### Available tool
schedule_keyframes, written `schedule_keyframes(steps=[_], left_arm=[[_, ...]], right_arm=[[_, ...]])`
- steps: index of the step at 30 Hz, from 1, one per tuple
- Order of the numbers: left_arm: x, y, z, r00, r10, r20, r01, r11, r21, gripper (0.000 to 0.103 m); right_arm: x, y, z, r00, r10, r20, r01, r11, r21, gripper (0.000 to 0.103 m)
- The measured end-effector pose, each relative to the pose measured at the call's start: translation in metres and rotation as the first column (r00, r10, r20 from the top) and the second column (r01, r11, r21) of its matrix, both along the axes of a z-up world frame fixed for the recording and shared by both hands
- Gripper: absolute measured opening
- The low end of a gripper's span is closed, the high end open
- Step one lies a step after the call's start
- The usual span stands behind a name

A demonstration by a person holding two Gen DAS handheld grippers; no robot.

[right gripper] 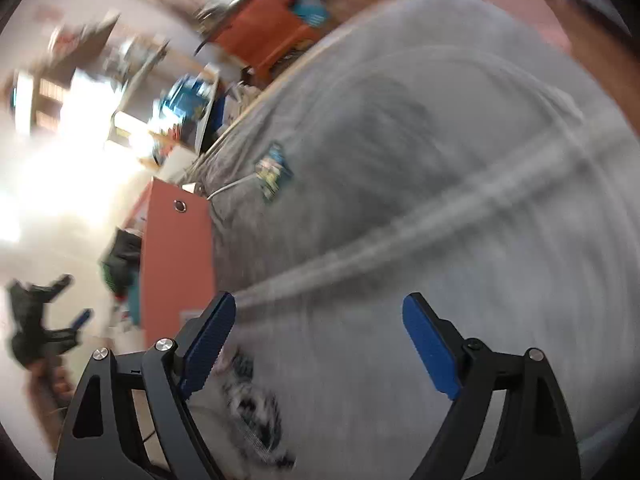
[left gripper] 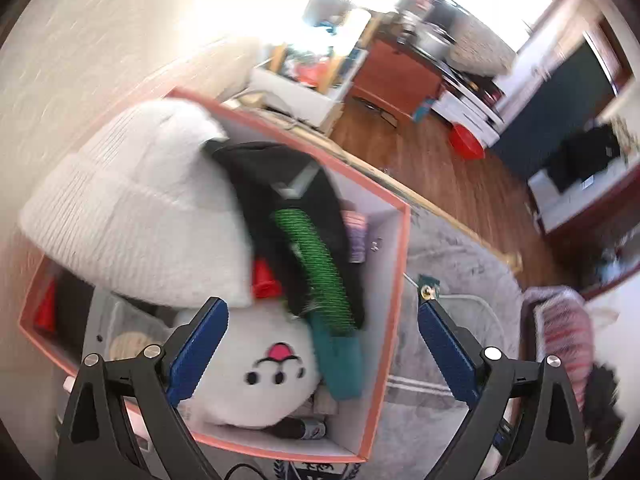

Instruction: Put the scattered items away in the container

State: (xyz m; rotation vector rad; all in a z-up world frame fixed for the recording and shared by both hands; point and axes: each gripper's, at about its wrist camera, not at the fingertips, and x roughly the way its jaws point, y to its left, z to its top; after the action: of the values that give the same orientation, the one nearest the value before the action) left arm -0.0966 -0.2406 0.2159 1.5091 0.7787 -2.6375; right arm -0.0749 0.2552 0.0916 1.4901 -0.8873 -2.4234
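A salmon-pink box [left gripper: 394, 300] stands on a grey rug [left gripper: 460, 320]. In it lie a white knit beanie [left gripper: 132, 208], a black garment [left gripper: 280, 184], a green-striped sock with a teal toe [left gripper: 320, 276] and a white plush with a face [left gripper: 260, 372]. My left gripper [left gripper: 320, 312] is open and empty just above the box. My right gripper [right gripper: 318, 312] is open and empty above the rug, right of the box [right gripper: 176, 264]. A small teal card [right gripper: 274, 172] lies on the rug. The left gripper also shows at the left edge of the right wrist view [right gripper: 40, 320].
A striped pink cloth [left gripper: 560, 332] and a black item [left gripper: 600, 404] lie on the rug at the right. A white cable [left gripper: 460, 300] runs past the box. Wooden floor [left gripper: 440, 160], an orange cabinet [left gripper: 392, 76] and shelves stand beyond the rug. A patterned item [right gripper: 256, 420] lies by my right gripper.
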Motion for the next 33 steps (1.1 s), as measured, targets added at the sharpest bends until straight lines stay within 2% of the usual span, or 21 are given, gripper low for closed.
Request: schedule_keyframes(steps=[1, 3, 5, 7, 10, 12, 13, 14, 17, 20, 23, 25, 26, 27, 30, 33], left_arm=[[0.001, -0.007, 0.001, 1.0, 0.025, -0.007, -0.025, 1.0, 0.012, 0.096], [-0.003, 0.005, -0.002, 0.999, 0.048, -0.024, -0.047, 0.999, 0.019, 0.096], [-0.007, -0.002, -0.002, 0.997, 0.065, -0.031, -0.065, 0.997, 0.029, 0.096], [-0.011, -0.006, -0.006, 0.997, 0.074, -0.025, -0.072, 0.996, 0.06, 0.097], [-0.018, -0.014, -0.011, 0.995, 0.098, -0.012, -0.097, 0.992, 0.075, 0.097], [-0.022, -0.016, -0.014, 0.995, 0.102, -0.005, -0.101, 0.992, 0.076, 0.097], [-0.023, -0.015, -0.014, 0.995, 0.097, -0.002, -0.096, 0.992, 0.083, 0.096], [-0.023, -0.013, -0.014, 0.996, 0.087, 0.0, -0.087, 0.992, 0.093, 0.096], [-0.021, -0.009, -0.011, 0.998, 0.069, -0.013, -0.067, 0.992, 0.105, 0.096], [-0.013, -0.014, -0.001, 0.995, 0.088, -0.036, -0.083, 0.989, 0.123, 0.096], [-0.004, -0.026, 0.009, 0.989, 0.137, -0.064, -0.129, 0.985, 0.11, 0.097], [0.0, -0.033, 0.015, 0.983, 0.166, -0.084, -0.159, 0.983, 0.089, 0.097], [0.0, -0.036, 0.016, 0.981, 0.174, -0.091, -0.166, 0.983, 0.083, 0.097], [0.0, -0.037, 0.017, 0.979, 0.178, -0.099, -0.17, 0.982, 0.078, 0.097], [-0.001, -0.04, 0.017, 0.978, 0.175, -0.11, -0.166, 0.982, 0.09, 0.097], [-0.002, -0.038, 0.016, 0.979, 0.171, -0.107, -0.162, 0.983, 0.085, 0.097]], right_arm=[[-0.016, -0.009, 0.003, 0.999, 0.028, -0.02, -0.027, 0.998, 0.05, 0.086], [-0.068, -0.04, 0.005, 0.994, 0.094, -0.046, -0.085, 0.982, 0.171, 0.085], [-0.107, -0.061, -0.004, 0.99, 0.139, -0.036, -0.127, 0.966, 0.226, 0.083], [-0.151, -0.083, -0.026, 0.983, 0.179, 0.027, -0.18, 0.943, 0.282, 0.082], [-0.187, -0.11, -0.062, 0.969, 0.212, 0.129, -0.244, 0.902, 0.357, 0.082], [-0.193, -0.125, -0.08, 0.959, 0.225, 0.17, -0.279, 0.846, 0.454, 0.066], [-0.19, -0.132, -0.079, 0.957, 0.245, 0.155, -0.29, 0.816, 0.5, 0.061], [-0.186, -0.133, -0.075, 0.955, 0.256, 0.152, -0.297, 0.805, 0.513, 0.043], [-0.171, -0.121, -0.048, 0.962, 0.244, 0.125, -0.274, 0.867, 0.416, 0.043], [-0.144, -0.125, 0.021, 0.961, 0.275, -0.005, -0.262, 0.921, 0.289, 0.043], [-0.12, -0.159, 0.086, 0.92, 0.363, -0.147, -0.329, 0.92, 0.212, 0.043], [-0.114, -0.192, 0.119, 0.898, 0.391, -0.204, -0.347, 0.912, 0.221, 0.045], [-0.114, -0.208, 0.129, 0.893, 0.399, -0.208, -0.353, 0.908, 0.226, 0.07], [-0.116, -0.22, 0.134, 0.894, 0.399, -0.203, -0.351, 0.906, 0.237, 0.103], [-0.115, -0.239, 0.142, 0.912, 0.345, -0.221, -0.264, 0.908, 0.326, 0.101], [-0.112, -0.233, 0.137, 0.921, 0.321, -0.223, -0.272, 0.936, 0.224, 0.101]])
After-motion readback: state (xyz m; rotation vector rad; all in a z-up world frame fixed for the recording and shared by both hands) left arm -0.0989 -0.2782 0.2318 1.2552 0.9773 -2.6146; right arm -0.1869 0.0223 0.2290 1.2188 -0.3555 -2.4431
